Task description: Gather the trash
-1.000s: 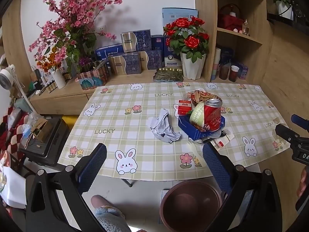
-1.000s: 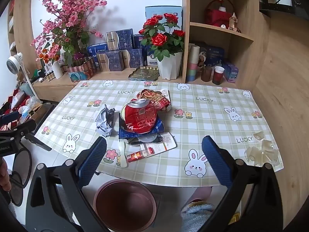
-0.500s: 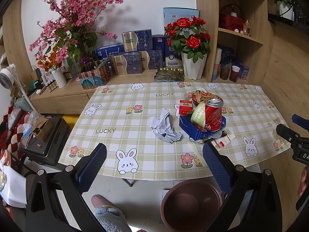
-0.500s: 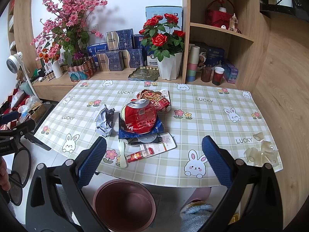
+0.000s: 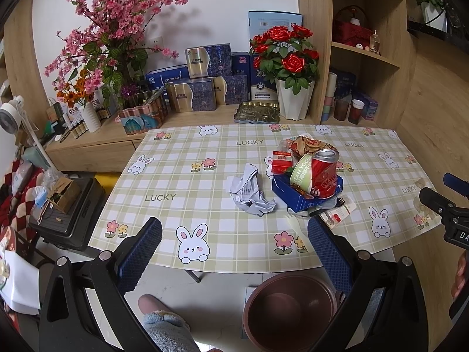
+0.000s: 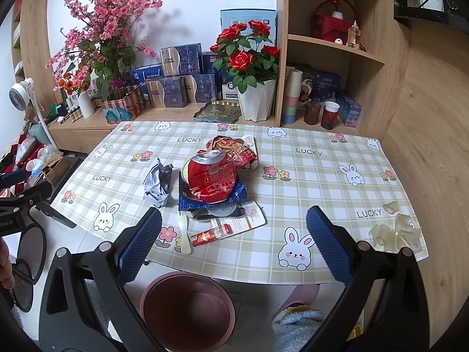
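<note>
Both the left gripper [image 5: 234,252] and right gripper [image 6: 234,243] gape wide, holding nothing. A dented red drink can [image 6: 211,177] lies at the right one's twelve o'clock, a round brown plastic bin [image 6: 187,311] at six.

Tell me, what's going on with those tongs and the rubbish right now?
Both tongs open, empty, short of the table. Crushed red can atop the litter pile, crumpled paper beside it. Brown bin below the table edge. Path clear.

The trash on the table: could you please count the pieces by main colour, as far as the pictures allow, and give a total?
Red: 3 - crushed can, small red box, small tube
Blue: 1 - flattened carton
White or grey: 3 - crumpled paper, plastic spoon, flat wrapper
Green: 1 - yogurt cup
Brown: 1 - snack wrapper
Clear: 1 - plastic scraps
Total: 10
</note>
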`<state>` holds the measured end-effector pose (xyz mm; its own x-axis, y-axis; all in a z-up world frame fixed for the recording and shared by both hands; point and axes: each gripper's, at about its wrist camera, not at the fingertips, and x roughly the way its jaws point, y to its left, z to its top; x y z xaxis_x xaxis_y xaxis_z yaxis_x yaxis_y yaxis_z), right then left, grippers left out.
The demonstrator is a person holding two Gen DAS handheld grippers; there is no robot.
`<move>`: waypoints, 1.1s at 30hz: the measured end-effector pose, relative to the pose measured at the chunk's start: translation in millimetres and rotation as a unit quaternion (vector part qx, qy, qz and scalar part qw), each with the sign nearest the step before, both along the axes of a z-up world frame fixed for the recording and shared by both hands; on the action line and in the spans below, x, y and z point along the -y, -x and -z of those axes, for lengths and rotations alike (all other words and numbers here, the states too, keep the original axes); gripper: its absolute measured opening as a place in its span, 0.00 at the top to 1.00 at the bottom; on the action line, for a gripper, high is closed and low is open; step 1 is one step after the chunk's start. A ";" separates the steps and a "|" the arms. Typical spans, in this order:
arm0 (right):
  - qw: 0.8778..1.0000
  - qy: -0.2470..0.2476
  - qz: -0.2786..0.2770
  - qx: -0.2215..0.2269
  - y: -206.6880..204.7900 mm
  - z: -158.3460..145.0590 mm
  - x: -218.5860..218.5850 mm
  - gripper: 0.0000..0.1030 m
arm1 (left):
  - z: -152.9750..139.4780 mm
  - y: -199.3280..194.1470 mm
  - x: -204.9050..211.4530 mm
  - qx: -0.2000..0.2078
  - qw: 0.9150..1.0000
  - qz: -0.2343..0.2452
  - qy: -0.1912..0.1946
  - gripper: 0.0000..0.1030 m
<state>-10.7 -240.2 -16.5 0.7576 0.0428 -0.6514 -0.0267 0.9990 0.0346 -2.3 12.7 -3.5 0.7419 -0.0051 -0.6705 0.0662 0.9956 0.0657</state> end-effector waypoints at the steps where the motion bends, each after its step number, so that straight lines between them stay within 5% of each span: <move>1: 1.000 0.000 0.000 0.000 0.0 0.1 0.0 0.06 | -0.6 -0.5 1.7 -0.001 1.000 0.000 -0.001 0.05; 33: 1.000 0.003 0.000 -0.001 1.0 -0.5 -5.5 0.05 | 2.9 1.5 -0.6 -0.002 1.000 -0.001 0.000 0.05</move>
<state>-11.7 -234.6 -16.0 0.7559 0.0381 -0.6536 -0.0256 0.9993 0.0286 -3.8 13.2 -6.4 0.7389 -0.0044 -0.6738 0.0655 0.9957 0.0653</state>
